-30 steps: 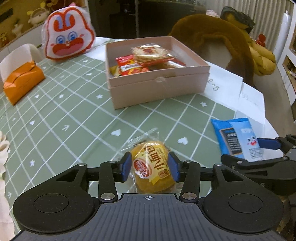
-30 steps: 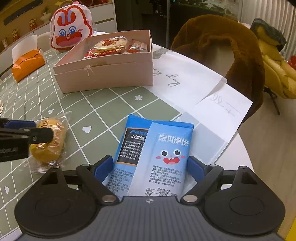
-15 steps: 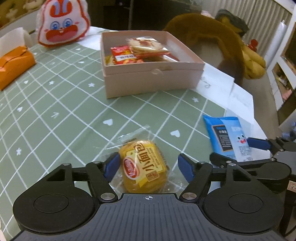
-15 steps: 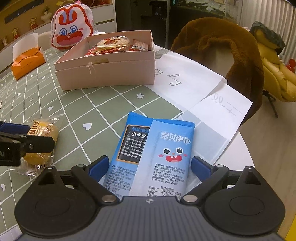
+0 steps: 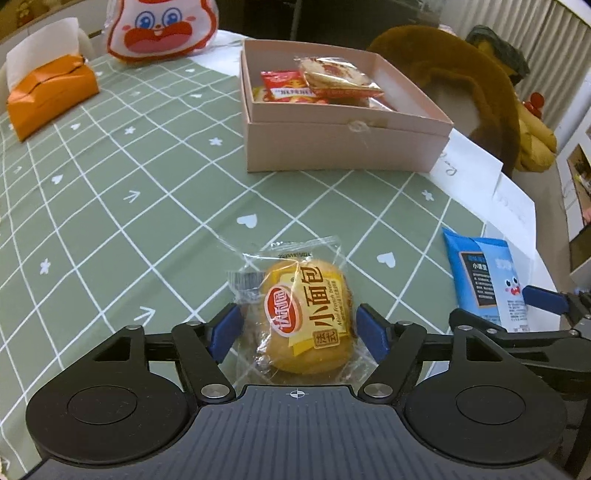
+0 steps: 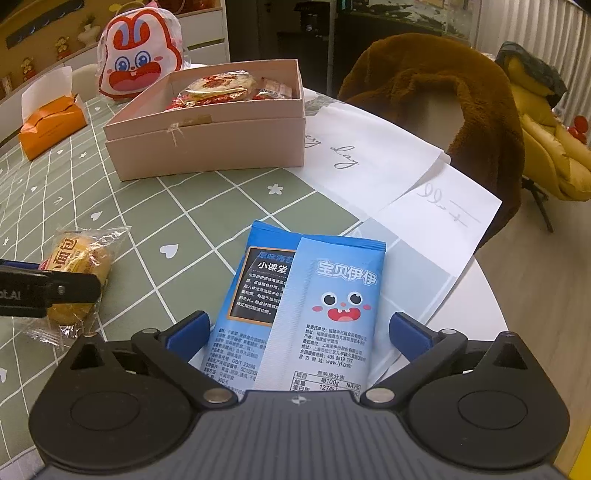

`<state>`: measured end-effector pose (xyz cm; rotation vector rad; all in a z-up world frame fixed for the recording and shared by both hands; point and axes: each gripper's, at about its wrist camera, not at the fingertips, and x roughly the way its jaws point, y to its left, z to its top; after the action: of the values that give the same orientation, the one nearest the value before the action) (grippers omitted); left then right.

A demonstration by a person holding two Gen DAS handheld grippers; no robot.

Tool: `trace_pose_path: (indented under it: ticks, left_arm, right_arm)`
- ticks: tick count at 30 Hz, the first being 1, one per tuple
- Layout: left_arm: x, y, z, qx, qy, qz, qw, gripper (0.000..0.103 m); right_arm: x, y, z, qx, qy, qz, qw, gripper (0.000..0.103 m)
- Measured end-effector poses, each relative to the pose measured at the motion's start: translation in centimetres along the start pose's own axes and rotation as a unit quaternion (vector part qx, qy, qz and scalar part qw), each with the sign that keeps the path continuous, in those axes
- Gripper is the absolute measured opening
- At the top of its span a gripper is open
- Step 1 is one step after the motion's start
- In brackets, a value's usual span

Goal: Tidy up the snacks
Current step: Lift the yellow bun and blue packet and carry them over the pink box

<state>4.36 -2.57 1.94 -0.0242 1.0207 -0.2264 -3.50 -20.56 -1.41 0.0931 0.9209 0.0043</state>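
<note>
A wrapped yellow bread bun (image 5: pixel 306 317) lies on the green checked tablecloth between the fingers of my left gripper (image 5: pixel 298 326). That gripper is open, and its blue pads stand clear of the bun on both sides. A blue snack packet (image 6: pixel 306 295) lies flat near the table's right edge between the fingers of my right gripper (image 6: pixel 299 332). Its jaws are opening, and the pads do not press on the packet. Farther back stands an open pink box (image 5: pixel 347 147) holding several wrapped snacks. The bun (image 6: pixel 79 266) also shows in the right wrist view, partly behind a left gripper finger (image 6: pixel 48 288).
An orange tissue box (image 5: pixel 51 96) and a rabbit-faced bag (image 5: pixel 159 26) sit at the far left. White papers (image 6: pixel 369 155) lie right of the box, by the round table's edge. A brown furry coat (image 6: pixel 424 92) hangs over a chair behind it.
The left jaws, shut on the bun a second ago, have spread and let it go, and the view has rolled slightly. The right jaws have widened around the blue packet.
</note>
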Motion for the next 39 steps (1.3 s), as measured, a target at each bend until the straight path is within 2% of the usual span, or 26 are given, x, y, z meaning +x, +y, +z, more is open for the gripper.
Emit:
trace_pose_path:
  ticks: [5,9,12,16,21,25,28,31,34,37,39]
  left_arm:
    - [-1.3,0.1,-1.1,0.004,-0.006,-0.021,0.9998,0.064]
    - [-2.4,-0.3,-2.3,0.016,-0.002,-0.026,0.9995,0.063]
    - [-3.0,-0.4,-2.9,0.014,-0.001,-0.032,0.9994,0.061]
    - [-3.6,-0.4,-3.5,0.016,0.005,-0.044,0.9989,0.060]
    - [-4.4,-0.5,-4.4,0.018,0.015,-0.069,0.9973,0.060]
    - [-6.1,0.0,-4.1,-0.002,-0.002,-0.092,0.9957,0.059]
    - [-9.0,0.5,-1.2,-0.010,-0.063,-0.110,0.9919,0.059]
    - [-12.3,0.9,3.6,0.004,-0.148,-0.103,0.9836,0.059]
    - [-13.5,1.0,9.1,0.022,-0.201,-0.091,0.9752,0.059]
    - [-12.1,1.0,14.4,0.024,-0.220,-0.092,0.9709,0.059]
    - [-9.0,1.4,17.6,0.017,-0.198,-0.123,0.9723,0.060]
  right_arm:
    - [-0.1,-0.2,0.3,0.002,0.014,0.011,1.000,0.103]
    - [-0.1,-0.1,0.4,0.002,0.020,0.013,1.000,0.102]
    - [-0.3,0.0,0.7,0.000,0.021,0.014,1.000,0.090]
    - [-1.0,0.5,0.8,-0.014,0.037,0.039,0.998,0.084]
    - [-2.9,1.1,0.3,-0.029,0.047,0.074,0.996,0.083]
    - [-5.7,1.2,1.3,-0.046,0.022,0.087,0.995,0.083]
    - [-8.7,0.4,4.0,-0.043,-0.025,0.097,0.994,0.083]
    - [-11.7,-0.6,8.0,-0.035,-0.080,0.105,0.991,0.083]
    - [-14.1,-1.8,12.9,-0.027,-0.131,0.108,0.985,0.083]
    - [-15.0,-2.5,17.1,-0.025,-0.161,0.104,0.981,0.083]
    - [-14.8,-2.4,19.2,-0.028,-0.175,0.084,0.980,0.083]
